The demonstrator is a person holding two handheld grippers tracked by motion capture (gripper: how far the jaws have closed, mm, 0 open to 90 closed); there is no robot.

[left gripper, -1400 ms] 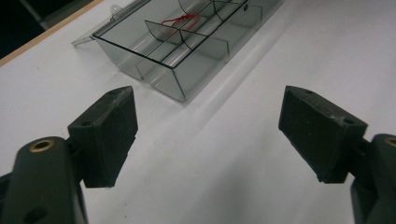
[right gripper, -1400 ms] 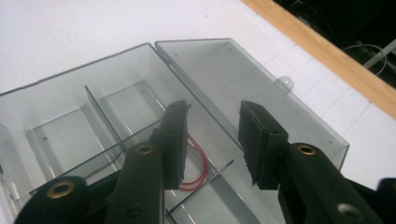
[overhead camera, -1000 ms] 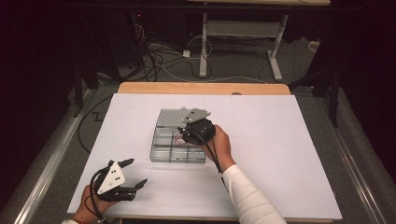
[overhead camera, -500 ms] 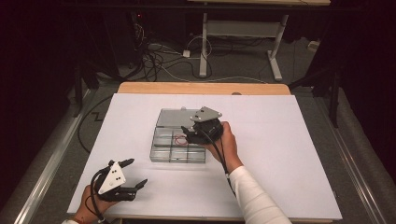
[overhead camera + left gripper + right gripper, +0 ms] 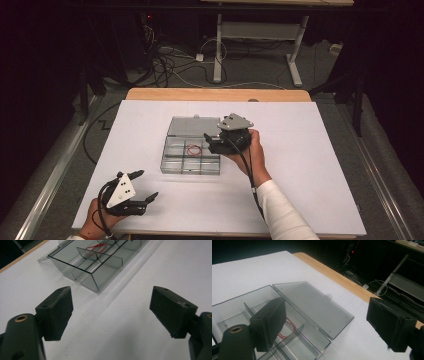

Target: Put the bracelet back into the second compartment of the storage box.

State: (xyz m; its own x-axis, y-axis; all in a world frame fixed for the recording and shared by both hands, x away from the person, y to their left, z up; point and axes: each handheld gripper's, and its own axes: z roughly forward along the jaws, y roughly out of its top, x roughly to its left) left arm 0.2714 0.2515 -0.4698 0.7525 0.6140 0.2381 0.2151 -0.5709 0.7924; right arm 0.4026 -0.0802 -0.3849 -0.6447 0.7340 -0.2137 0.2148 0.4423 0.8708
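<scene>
Rubber band [image 5: 194, 149] is lying in the clear box [image 5: 172, 162], just below the right gripper [image 5: 212, 144], whose jaws have just been opening wide, empty. Risk: jaws clipping the dividers, shifting the box.

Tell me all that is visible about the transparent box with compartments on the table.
The compartment box looks like clear, grey-tinted plastic, shallow and rectangular, split by thin dividers into several cells. Its hinged lid lies fully open and flat on the white table, on the far side of the box. A red rubber band lies in one middle cell; the other cells look empty. The box sits near the table's middle. The right gripper hovers at its right edge, jaws open, not touching it.
</scene>
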